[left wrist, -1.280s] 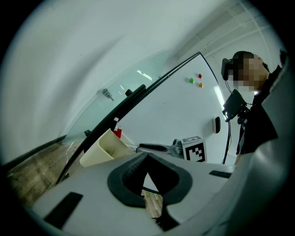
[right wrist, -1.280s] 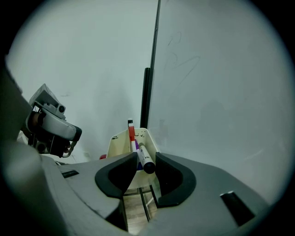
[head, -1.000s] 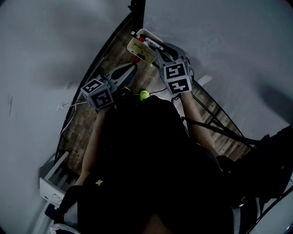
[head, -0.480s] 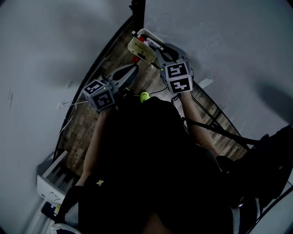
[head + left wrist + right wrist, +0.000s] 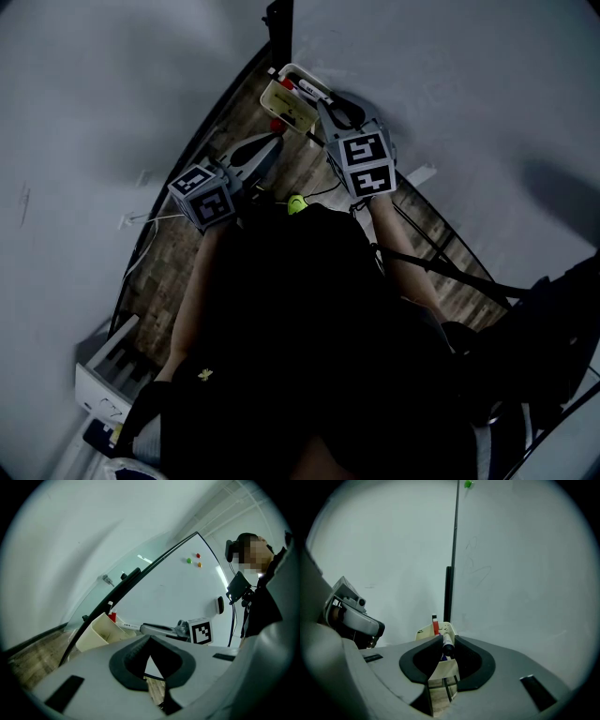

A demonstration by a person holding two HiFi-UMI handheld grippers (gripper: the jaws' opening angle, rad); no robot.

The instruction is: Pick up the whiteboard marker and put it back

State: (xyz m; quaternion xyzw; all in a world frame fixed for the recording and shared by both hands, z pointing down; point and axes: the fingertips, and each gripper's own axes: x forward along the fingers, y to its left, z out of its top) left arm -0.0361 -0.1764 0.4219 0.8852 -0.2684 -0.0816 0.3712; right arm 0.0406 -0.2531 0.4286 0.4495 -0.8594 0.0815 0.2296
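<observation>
My right gripper [image 5: 446,641] has the whiteboard marker [image 5: 447,644], white with a dark cap, between its jaw tips. The jaws are closing on it and the pads touch it. It points down at the cream marker holder [image 5: 424,633] on the whiteboard's frame, where a red marker [image 5: 435,626] stands. In the head view the right gripper [image 5: 322,105] is at the holder [image 5: 284,105]. My left gripper [image 5: 276,142] hangs just below and left of it, jaws together and empty. In the left gripper view, the held marker [image 5: 125,626] reaches toward the holder [image 5: 99,633].
The whiteboard [image 5: 178,592] carries small coloured magnets [image 5: 189,560] and a black block [image 5: 220,604]. Another person [image 5: 262,597] stands at its far end. Wooden floor [image 5: 169,253] lies below, with a white shelf unit [image 5: 108,375] at the lower left.
Both grippers have shifted a little beside the holder. The right one keeps the marker between its jaws.
</observation>
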